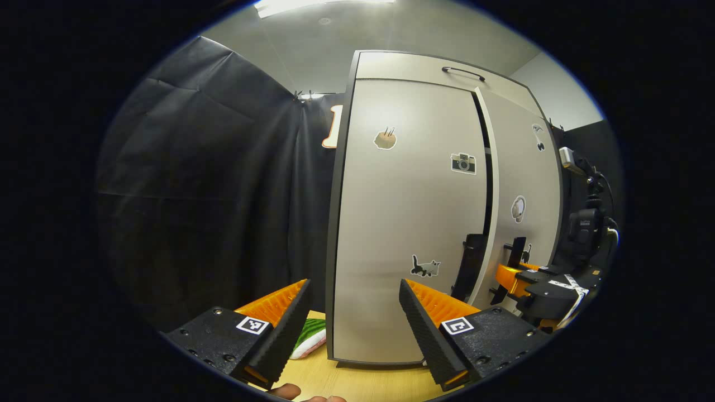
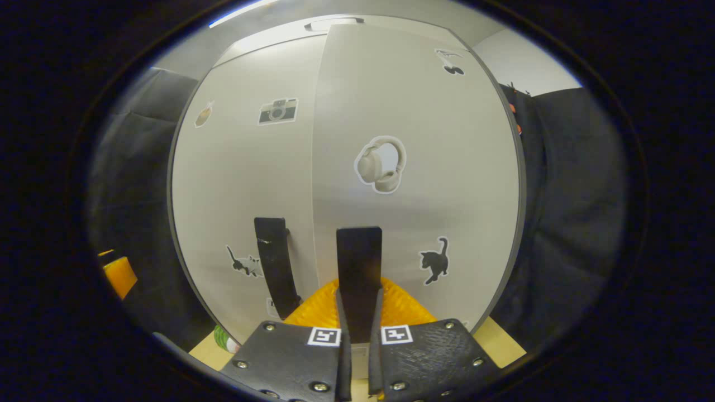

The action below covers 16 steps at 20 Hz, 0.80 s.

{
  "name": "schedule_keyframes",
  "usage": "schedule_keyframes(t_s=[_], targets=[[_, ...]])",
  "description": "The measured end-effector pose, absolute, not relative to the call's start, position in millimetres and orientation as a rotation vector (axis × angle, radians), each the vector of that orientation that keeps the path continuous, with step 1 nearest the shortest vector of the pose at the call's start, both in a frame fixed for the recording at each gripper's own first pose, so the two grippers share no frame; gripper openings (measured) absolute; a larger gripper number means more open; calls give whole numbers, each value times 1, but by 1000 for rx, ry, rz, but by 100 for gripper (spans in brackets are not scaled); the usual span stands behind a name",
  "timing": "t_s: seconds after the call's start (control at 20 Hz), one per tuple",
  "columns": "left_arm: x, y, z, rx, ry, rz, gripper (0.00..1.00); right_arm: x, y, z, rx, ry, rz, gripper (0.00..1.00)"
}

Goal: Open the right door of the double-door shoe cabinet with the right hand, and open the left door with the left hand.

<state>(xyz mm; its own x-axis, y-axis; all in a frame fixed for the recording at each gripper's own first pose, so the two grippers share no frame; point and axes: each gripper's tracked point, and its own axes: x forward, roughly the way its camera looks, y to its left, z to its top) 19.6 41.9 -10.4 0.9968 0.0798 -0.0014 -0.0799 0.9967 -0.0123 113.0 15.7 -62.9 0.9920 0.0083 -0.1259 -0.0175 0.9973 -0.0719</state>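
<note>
Gripping right door handle [image 2: 359, 262]: right tool [image 2: 358, 312], door ajar.

Right claw [image 2: 358, 312] clamped on right door handle [image 2: 359, 262].

wooden tabletop [image 1: 357, 385] | green-and-white cloth item [image 1: 310, 337] beside cabinet base | black curtain [image 1: 212, 184]

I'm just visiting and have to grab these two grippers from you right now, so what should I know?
Right gripper: shut on the black flat handle of the right door.
Left gripper: open, holding nothing, facing the pale grey left door.
Pale grey right door: already ajar, a dark gap showing between the doors in the left gripper view.
Left door's black handle: untouched.
Left to do: swing the right door fully open, then grip the left handle and open that door.
</note>
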Motion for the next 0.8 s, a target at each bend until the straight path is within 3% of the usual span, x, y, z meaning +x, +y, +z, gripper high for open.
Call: schedule_keyframes(t_s=[0.8], targets=[[-8,27,-11,-7,2,91,96,64,-3,-57,-9,166,283,12]])
